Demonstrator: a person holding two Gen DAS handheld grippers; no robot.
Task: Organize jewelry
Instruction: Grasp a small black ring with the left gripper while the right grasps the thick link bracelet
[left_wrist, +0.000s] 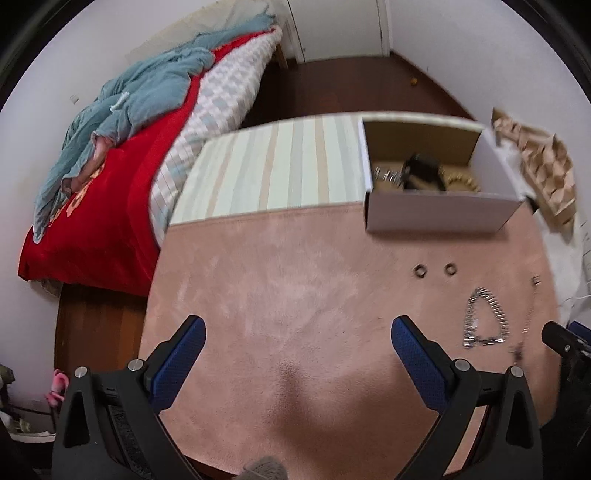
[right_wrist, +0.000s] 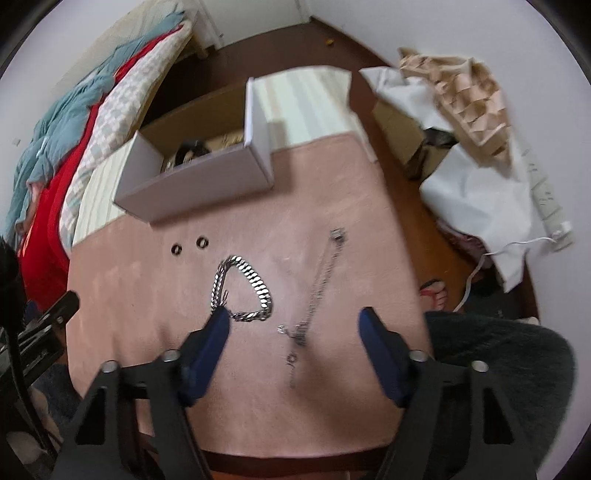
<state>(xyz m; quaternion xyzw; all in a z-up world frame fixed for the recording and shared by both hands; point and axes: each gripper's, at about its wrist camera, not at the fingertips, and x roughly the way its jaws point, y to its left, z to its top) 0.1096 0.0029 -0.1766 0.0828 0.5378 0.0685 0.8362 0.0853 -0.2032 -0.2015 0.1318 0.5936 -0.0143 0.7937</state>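
A pink cloth (right_wrist: 258, 398) covers the table. On it lie a chunky silver chain (right_wrist: 255, 282), a thin silver necklace (right_wrist: 322, 278) and two small rings (right_wrist: 176, 250) (right_wrist: 202, 242). Behind them stands an open white box (right_wrist: 207, 182) with dark and gold pieces inside. My right gripper (right_wrist: 293, 315) points down at the cloth, open, with the lower part of the thin necklace lying between its blue pads, untouched. Its left fingertip (right_wrist: 221, 319) overlaps the chunky chain's end. My left gripper (left_wrist: 298, 326) hangs open over bare cloth, left of the chunky chain (left_wrist: 495, 314) and rings (left_wrist: 420, 270).
A bed with red and teal bedding (left_wrist: 110, 155) runs along the left. A striped cloth (left_wrist: 273, 166) lies behind the pink one. Right of the table sit a cardboard divider (right_wrist: 469, 99), white sheeting (right_wrist: 476, 192) and a brown carton (right_wrist: 399, 129). A sandalled foot (right_wrist: 436, 295) shows on the floor.
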